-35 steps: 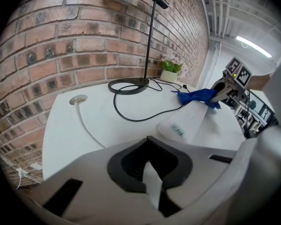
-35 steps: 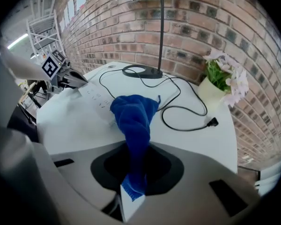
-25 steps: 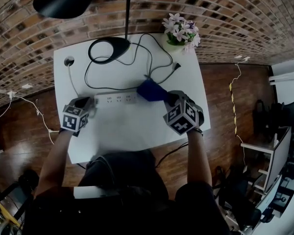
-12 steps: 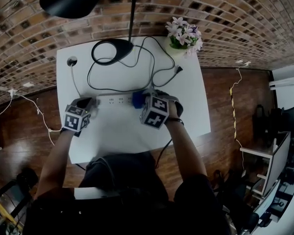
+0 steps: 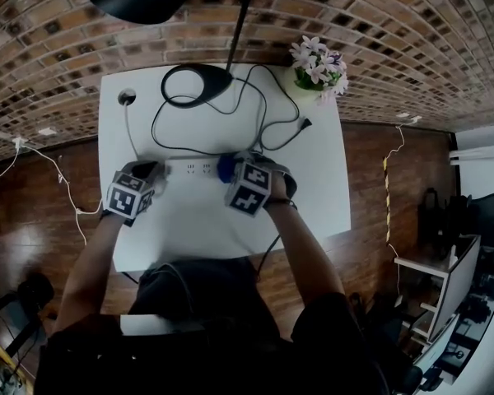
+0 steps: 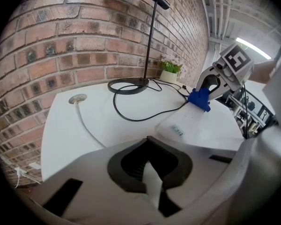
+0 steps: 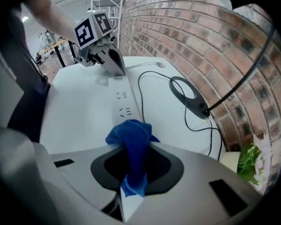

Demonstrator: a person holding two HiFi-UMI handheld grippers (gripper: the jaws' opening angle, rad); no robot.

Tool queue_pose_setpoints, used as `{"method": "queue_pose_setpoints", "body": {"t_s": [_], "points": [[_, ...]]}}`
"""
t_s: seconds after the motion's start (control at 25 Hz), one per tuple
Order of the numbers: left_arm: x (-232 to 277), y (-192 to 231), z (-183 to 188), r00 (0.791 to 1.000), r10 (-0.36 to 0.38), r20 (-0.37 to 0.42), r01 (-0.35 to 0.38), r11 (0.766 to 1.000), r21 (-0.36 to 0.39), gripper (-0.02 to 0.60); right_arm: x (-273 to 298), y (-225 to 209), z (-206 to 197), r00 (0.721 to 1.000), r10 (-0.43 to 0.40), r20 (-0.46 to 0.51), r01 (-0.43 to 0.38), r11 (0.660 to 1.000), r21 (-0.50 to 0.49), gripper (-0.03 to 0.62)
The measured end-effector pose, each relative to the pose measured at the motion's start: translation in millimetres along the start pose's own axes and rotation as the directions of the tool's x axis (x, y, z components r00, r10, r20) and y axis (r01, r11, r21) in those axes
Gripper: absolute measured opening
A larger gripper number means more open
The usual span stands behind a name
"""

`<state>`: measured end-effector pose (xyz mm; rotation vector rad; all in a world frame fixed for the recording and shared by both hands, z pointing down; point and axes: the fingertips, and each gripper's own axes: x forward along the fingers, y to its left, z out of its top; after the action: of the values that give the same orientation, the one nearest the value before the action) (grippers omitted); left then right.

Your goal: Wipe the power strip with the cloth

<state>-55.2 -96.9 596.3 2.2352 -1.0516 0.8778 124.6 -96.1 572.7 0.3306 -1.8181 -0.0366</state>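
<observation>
A white power strip point(image 5: 196, 169) lies across the middle of the white table point(image 5: 309, 192). My left gripper point(image 5: 154, 172) is shut, and its tips rest on the strip's left end; the right gripper view shows them there point(image 7: 115, 65). My right gripper point(image 5: 231, 168) is shut on a bunched blue cloth point(image 5: 223, 168) and points steeply down. The cloth point(image 7: 131, 137) hangs from the jaws and sits on the strip point(image 7: 123, 104) near its right part. From the left gripper view the cloth point(image 6: 199, 100) touches the far end of the strip point(image 6: 187, 125).
A desk lamp's black round base point(image 5: 199, 85) stands at the back, its black cord point(image 5: 255, 115) looping just behind the strip. A flower pot point(image 5: 317, 64) sits at the back right corner. A cable grommet point(image 5: 127, 99) is at the back left.
My right gripper has carried the blue cloth leftward and down, from the strip's right end onto the strip. The left gripper has stayed at the left end.
</observation>
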Motion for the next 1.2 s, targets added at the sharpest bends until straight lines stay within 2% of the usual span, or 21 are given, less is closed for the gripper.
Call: {"method": "queue_pose_setpoints", "body": {"t_s": [0.16, 0.36, 0.52, 0.64, 0.96, 1.2], "points": [[0, 0, 0, 1.0, -0.003, -0.004, 0.003, 1.0, 0.025, 0.009, 5, -3, 9, 0.999, -0.029, -0.019, 0.029, 1.0, 0.003, 0.055], [0, -1, 0, 1.0, 0.002, 0.002, -0.003, 1.0, 0.028, 0.009, 6, -1, 14, 0.997, -0.025, -0.071, 0.02, 0.997, -0.072, 0.055], [0, -1, 1, 1.0, 0.007, 0.01, -0.007, 0.999, 0.037, 0.009, 8, 2, 20, 0.991, -0.072, -0.113, 0.059, 0.992, -0.114, 0.055], [-1, -1, 0, 1.0, 0.01, 0.014, -0.011, 0.999, 0.042, 0.008, 15, 4, 39, 0.991, -0.106, -0.085, 0.095, 0.988, -0.123, 0.054], [-1, -1, 0, 1.0, 0.012, 0.019, -0.013, 0.998, 0.053, 0.008, 24, 10, 75, 0.988, -0.132, -0.074, 0.115, 0.972, -0.203, 0.051], [-1, -2, 0, 1.0, 0.004, 0.018, -0.005, 0.998, 0.069, 0.008, 28, 20, 98, 0.989, -0.144, -0.024, 0.137, 0.971, -0.197, 0.051]]}}
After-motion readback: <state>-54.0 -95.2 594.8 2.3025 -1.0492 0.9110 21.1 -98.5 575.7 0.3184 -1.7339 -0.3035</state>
